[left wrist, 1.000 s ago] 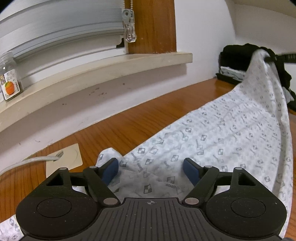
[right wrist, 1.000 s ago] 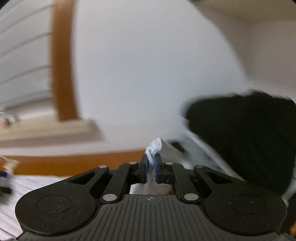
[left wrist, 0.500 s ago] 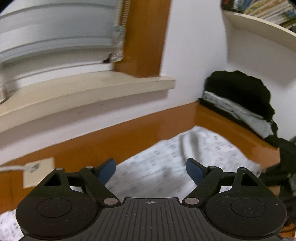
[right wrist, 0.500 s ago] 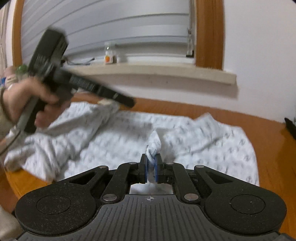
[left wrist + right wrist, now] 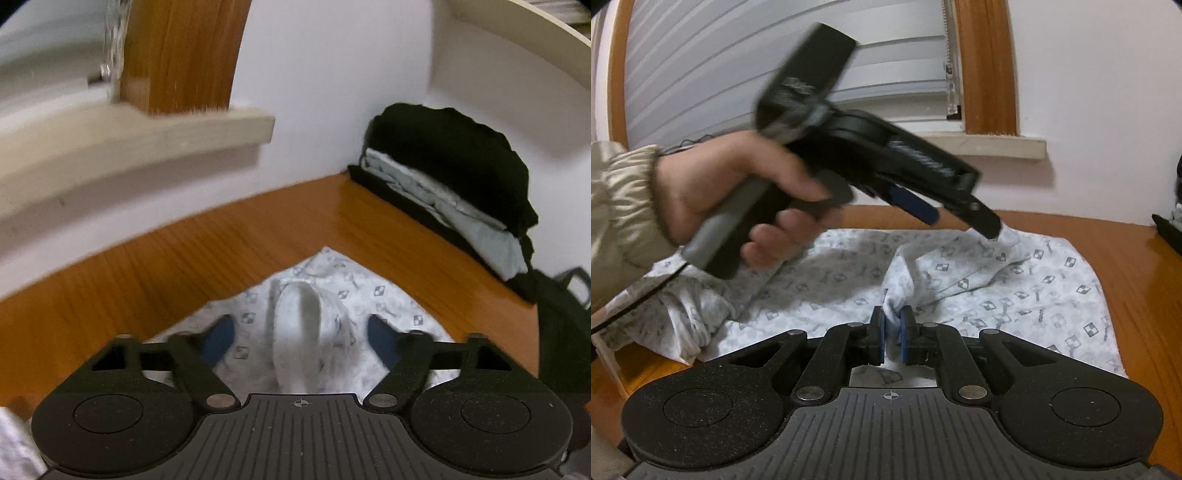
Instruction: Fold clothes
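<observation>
A white patterned garment [image 5: 1015, 280] lies spread on the wooden table [image 5: 1137, 266]. My right gripper [image 5: 893, 334] is shut on a pinched-up fold of it near the front edge. In the left wrist view the garment [image 5: 373, 295] shows as a pointed corner with a raised ridge running between the blue pads. My left gripper [image 5: 301, 338] is open above that ridge. From the right wrist view the left gripper [image 5: 964, 218] hangs tilted down over the far part of the cloth, held by a hand [image 5: 738, 199].
A stack of folded black and grey clothes [image 5: 454, 184] sits at the table's back right corner by the wall. A black bag [image 5: 561, 325] stands to its right. A windowsill [image 5: 147, 147] and blinds run along the back.
My left gripper has swung right and forward over the garment's far corner. The right gripper came down, and the cloth it held aloft now lies on the table.
</observation>
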`<state>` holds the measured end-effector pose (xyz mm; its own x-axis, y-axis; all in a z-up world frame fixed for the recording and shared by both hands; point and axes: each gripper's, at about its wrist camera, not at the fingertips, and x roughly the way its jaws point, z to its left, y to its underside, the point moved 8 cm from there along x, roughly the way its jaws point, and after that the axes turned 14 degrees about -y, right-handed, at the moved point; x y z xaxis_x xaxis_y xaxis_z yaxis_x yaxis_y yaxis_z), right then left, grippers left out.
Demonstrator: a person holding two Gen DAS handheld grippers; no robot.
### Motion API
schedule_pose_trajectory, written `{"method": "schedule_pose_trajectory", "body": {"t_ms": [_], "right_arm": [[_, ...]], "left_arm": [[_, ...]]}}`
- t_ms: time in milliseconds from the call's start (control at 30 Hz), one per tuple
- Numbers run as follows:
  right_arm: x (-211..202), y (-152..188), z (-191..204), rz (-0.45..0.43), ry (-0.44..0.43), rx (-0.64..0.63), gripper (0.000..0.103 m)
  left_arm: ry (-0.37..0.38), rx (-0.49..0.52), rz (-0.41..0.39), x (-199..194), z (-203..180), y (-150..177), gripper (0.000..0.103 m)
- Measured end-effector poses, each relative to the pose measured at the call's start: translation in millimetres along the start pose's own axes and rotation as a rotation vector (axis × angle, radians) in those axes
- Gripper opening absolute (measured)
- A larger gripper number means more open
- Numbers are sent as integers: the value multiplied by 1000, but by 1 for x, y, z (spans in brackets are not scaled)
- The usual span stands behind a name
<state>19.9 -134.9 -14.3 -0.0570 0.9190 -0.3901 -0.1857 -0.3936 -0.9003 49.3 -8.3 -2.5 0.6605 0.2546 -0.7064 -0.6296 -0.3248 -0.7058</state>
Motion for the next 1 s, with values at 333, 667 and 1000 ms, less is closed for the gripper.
{"method": "schedule_pose_trajectory", "body": {"t_ms": [333,667,1000], "right_arm": [[-7,-10,0,-45,4,-6,9],[-62,-114,35,-221,-59,-83,9],[-76,-240,123,-350,-231,-165,9]], "left_arm": [[-27,18,-53,-19,1,-7,5],[-89,3,-251,-150,21,-81,4],[-268,13,-431,-304,54,-144,3]]}}
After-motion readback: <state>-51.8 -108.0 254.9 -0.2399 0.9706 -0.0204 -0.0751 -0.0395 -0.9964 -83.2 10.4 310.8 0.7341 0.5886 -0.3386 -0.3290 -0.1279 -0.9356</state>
